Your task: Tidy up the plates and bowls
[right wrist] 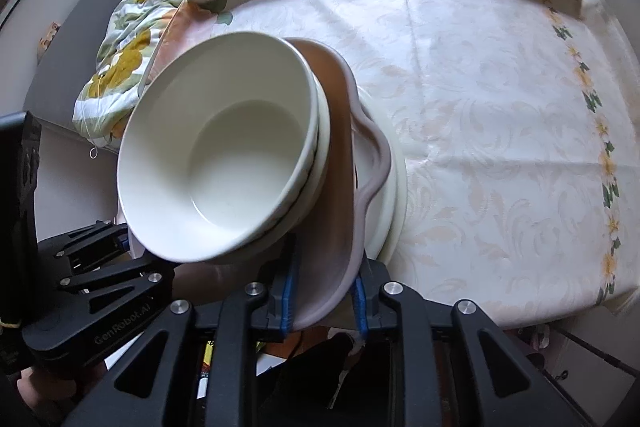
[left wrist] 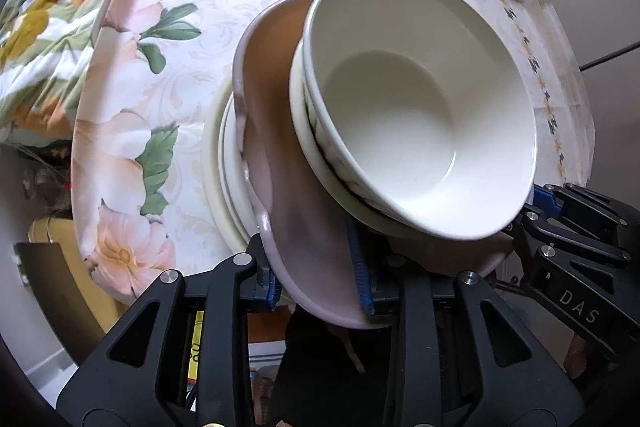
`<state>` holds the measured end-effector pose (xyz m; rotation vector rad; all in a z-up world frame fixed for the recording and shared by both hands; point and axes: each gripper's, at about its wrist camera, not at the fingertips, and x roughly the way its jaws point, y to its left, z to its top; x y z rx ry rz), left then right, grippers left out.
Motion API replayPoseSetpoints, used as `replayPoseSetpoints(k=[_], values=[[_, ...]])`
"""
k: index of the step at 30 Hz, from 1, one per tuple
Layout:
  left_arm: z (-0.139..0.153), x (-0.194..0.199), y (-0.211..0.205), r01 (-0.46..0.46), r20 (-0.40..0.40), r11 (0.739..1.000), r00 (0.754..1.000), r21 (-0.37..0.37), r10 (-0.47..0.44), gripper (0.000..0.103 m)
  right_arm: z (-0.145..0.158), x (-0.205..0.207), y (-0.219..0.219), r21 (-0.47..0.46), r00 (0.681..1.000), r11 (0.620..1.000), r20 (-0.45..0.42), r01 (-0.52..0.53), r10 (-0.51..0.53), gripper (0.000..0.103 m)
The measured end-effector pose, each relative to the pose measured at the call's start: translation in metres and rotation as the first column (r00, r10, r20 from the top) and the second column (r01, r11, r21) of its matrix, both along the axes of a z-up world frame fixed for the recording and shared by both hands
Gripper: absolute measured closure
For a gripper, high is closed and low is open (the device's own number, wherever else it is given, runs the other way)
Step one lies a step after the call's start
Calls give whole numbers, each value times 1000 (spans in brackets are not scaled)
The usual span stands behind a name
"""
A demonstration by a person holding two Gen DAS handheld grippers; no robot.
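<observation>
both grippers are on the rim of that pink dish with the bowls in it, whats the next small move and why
Probably ease the pink dish straight down onto the cream plates before opening either gripper. The left gripper and right gripper each pinch its near rim, it sits tilted, and the stacked white bowls could slide.

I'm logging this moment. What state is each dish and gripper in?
White bowl: empty, nested on top of the stack.
Second bowl: under it, only its rim shows.
Pink plate: tilted, carrying both bowls, gripped at two edges.
Cream plates: stacked flat on the tablecloth.
Left gripper: shut on the pink plate's rim.
Right gripper: shut on the pink plate's rim.
</observation>
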<state>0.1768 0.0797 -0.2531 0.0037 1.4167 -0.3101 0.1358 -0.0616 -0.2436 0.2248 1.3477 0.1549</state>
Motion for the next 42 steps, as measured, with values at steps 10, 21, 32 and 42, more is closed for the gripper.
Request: replayPoseSetpoints(k=[10, 21, 32, 42], values=[[16, -12, -7, 34, 55, 999, 998, 27, -35, 37, 9, -7, -11, -22, 999, 999, 23, 27, -26, 59], [46, -36, 7, 4, 124, 1000, 992, -24, -1, 32, 32, -33, -22, -55, 993, 996, 95, 75, -70, 59], [183, -121, 4, -124, 530, 992, 840, -21, 116, 29, 140, -92, -48, -107, 917, 992, 398, 68, -20, 58], [290, -206, -3, -184, 822, 977, 537, -106, 190, 0, 245, -163, -81, -153, 745, 973, 666, 173, -28, 2]])
